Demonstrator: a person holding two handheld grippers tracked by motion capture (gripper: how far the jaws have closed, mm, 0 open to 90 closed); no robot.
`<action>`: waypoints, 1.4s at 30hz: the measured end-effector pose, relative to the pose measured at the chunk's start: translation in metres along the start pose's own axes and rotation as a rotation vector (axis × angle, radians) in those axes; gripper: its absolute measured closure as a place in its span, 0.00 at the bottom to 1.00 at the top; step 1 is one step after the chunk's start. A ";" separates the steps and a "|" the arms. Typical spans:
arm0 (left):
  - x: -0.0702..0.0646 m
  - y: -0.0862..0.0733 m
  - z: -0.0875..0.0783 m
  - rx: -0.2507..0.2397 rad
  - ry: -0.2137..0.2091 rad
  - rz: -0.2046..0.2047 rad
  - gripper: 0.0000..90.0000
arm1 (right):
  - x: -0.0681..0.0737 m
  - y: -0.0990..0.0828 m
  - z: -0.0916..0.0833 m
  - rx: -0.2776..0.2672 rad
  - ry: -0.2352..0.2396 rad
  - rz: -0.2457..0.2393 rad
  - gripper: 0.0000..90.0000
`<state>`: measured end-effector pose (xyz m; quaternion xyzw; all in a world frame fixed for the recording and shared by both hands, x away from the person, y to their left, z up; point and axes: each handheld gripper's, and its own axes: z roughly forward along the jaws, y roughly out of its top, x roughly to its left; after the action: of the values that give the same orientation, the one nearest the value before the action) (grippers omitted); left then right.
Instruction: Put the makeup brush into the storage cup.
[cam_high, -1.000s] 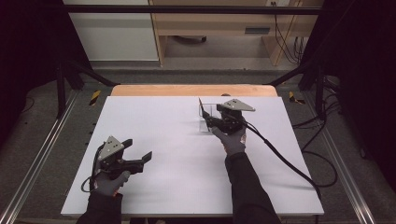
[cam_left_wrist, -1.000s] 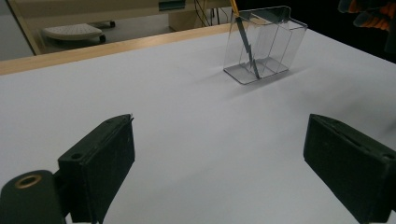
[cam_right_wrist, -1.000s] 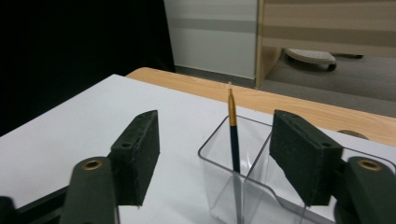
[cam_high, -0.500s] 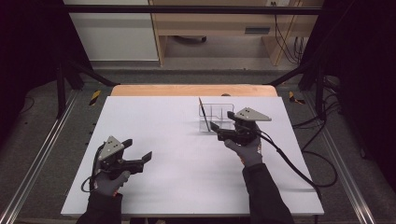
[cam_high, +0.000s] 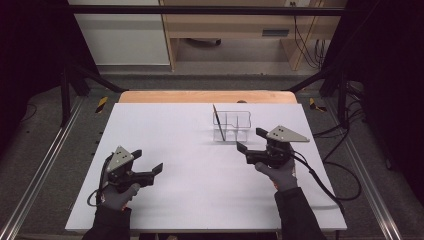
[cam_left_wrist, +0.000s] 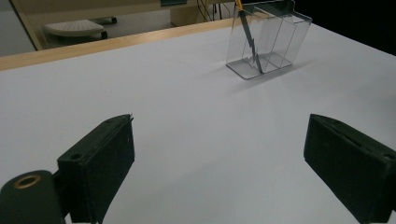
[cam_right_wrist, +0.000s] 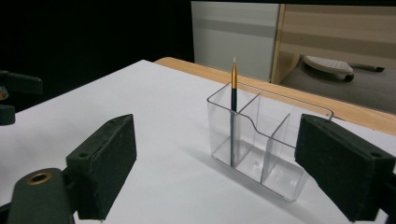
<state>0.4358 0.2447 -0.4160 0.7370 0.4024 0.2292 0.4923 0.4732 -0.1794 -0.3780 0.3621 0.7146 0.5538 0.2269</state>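
1 clear plastic organizer (cam_high: 231, 126) stands on the white table (cam_high: 190, 170), and 1 dark pen (cam_high: 218, 123) with a gold tip stands in it. There are 2 grippers. The right gripper (cam_high: 248, 140) hangs just in front of the organizer and clear of it; its jaws have just been opening and now stand wide apart with nothing between them. The left gripper (cam_high: 148, 167) sits well apart from the organizer, toward the near left of the table, its jaws also spread wide and empty.

The organizer shows 3 compartments in the right gripper view (cam_right_wrist: 261, 140); the pen (cam_right_wrist: 233, 109) stands in the end one, at the left there, almost upright, its top rising above the rim. Through the clear walls the pen's lower part is faint. In the left gripper view the organizer's (cam_left_wrist: 268, 39) top edge and the pen's (cam_left_wrist: 248, 39) tip are cut off by the frame.
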 end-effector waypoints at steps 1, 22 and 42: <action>0.000 0.000 0.000 -0.001 0.001 -0.001 0.09 | 0.000 -0.002 -0.003 -0.001 -0.004 -0.003 0.14; 0.003 -0.003 -0.001 0.018 0.014 0.002 0.08 | -0.012 -0.044 -0.042 0.018 -0.033 0.012 0.09; 0.004 -0.009 -0.001 0.034 0.016 0.002 0.08 | -0.019 -0.056 -0.055 0.046 -0.087 0.010 0.09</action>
<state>0.4344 0.2503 -0.4240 0.7439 0.4094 0.2285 0.4761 0.4304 -0.2352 -0.4170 0.3946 0.7147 0.5223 0.2464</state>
